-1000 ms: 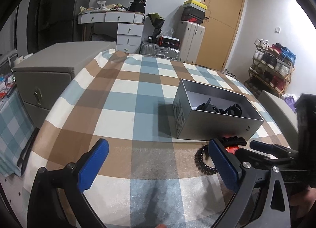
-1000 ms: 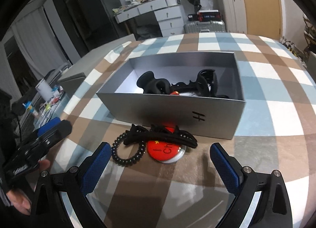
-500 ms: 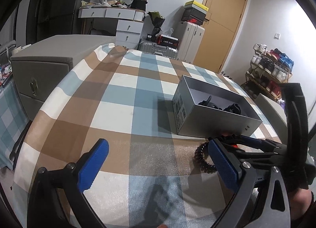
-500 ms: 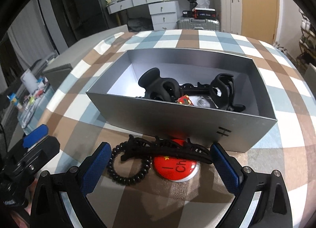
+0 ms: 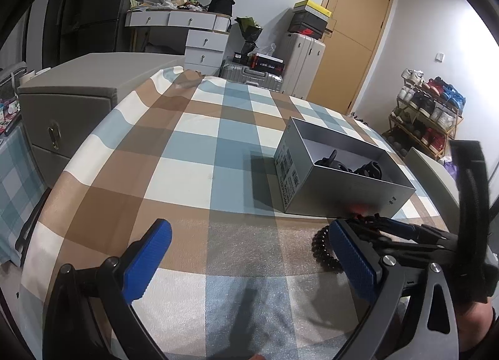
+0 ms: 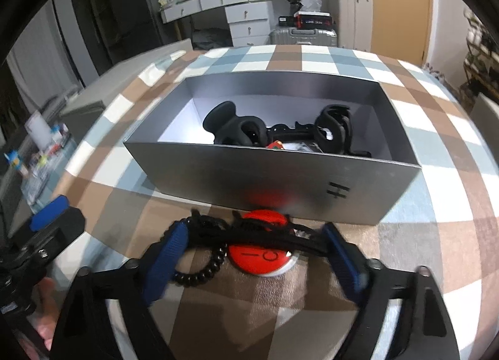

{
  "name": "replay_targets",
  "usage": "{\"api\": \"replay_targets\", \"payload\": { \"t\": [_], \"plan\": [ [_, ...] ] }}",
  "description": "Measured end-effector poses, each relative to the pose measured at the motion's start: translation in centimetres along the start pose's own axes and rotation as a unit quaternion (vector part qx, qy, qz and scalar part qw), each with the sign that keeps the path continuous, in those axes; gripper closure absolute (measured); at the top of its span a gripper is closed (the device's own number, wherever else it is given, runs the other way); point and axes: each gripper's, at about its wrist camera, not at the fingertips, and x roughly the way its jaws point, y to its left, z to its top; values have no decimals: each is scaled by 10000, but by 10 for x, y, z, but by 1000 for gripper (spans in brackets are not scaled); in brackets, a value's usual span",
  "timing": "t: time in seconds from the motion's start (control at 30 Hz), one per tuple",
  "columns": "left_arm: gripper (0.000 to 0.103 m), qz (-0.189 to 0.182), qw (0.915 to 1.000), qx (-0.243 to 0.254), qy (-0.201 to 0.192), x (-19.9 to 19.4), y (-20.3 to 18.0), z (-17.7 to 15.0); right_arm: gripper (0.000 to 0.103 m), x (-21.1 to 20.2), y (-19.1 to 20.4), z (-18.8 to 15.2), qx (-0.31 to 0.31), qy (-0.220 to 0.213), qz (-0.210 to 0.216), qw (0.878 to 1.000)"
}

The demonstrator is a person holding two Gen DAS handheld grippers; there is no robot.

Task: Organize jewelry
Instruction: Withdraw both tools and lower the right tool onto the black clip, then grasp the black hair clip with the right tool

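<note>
Closing in: your right gripper (image 6: 252,254) has its jaws coming together around the long black hair clip (image 6: 249,232) — the clip sits between the pads, but whether they press on it yet you can't tell.
Left gripper (image 5: 246,260): wide apart over bare checked tablecloth (image 5: 187,148), gripping nothing.
Done so far: the grey box (image 6: 280,179) already has a few black claw clips (image 6: 237,132) inside.
Left to do: the long clip, the black coil hair tie (image 6: 199,269) and the red badge (image 6: 265,257) — all on the cloth just in front of the box.
Progress guess: maybe halfway.
</note>
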Motion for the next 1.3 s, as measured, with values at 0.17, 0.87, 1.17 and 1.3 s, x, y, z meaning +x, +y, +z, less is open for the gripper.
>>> {"api": "replay_targets", "payload": {
  "t": [0.17, 0.87, 1.17, 1.3],
  "plan": [
    [4, 66, 10000, 61, 19, 1, -3, 0, 49, -8, -17, -6, 298, -29, 236, 9993],
    [4, 280, 9973, 534, 426, 12, -23, 1, 90, -46, -50, -34, 471, -314, 1153, 9917],
    [4, -305, 9918, 860, 892, 26, -49, 7, 92, -81, -68, -37, 417, -738, 1390, 9867],
    [4, -448, 9870, 1083, 1097, 34, -63, 8, 92, -94, -81, -38, 568, -975, 1478, 9826]
  ]
}}
